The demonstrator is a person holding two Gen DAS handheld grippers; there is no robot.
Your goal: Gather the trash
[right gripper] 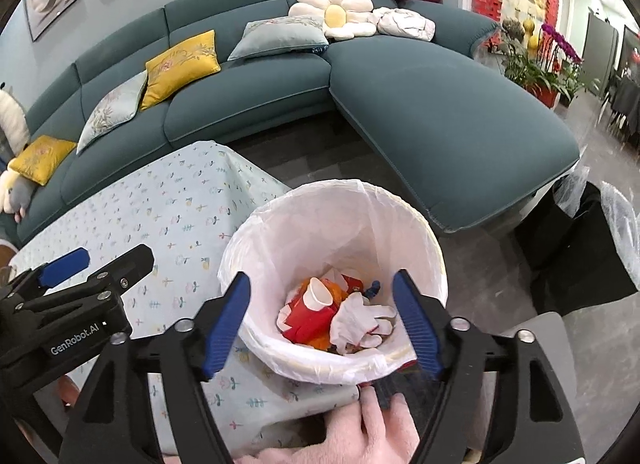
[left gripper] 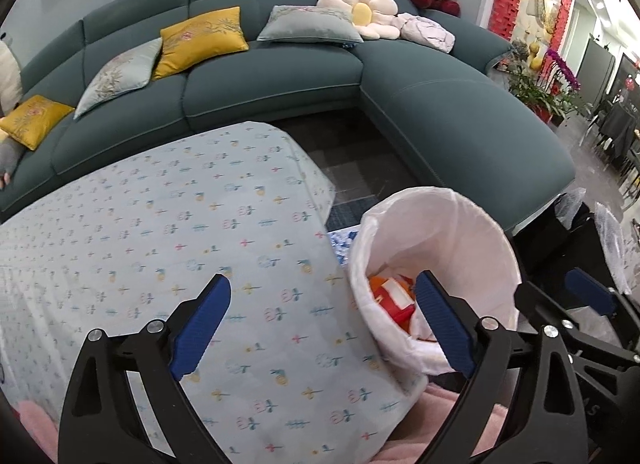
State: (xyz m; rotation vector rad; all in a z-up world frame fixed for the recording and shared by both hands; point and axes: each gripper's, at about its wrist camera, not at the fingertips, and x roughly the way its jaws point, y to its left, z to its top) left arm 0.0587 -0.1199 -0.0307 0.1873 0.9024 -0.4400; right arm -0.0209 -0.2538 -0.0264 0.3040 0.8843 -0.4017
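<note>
1. "GenRobot.AI" reads on the left gripper [right gripper: 100,264], at nine o'clock in the right wrist view.
2. Both it and the right gripper [right gripper: 322,284] stand spread, empty.
3. Only that view shows the trash [right gripper: 332,314] fully, inside the lined bin [right gripper: 280,216].

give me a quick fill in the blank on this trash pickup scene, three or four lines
1. The bin is lined with a ____ plastic bag.
2. The right tool hangs over the bin with its jaws ____.
3. The paper cup lies ____ the bin, on the red and orange wrappers.
4. The sofa behind the table is dark ____.

Missing words: white; open; inside; green
</note>
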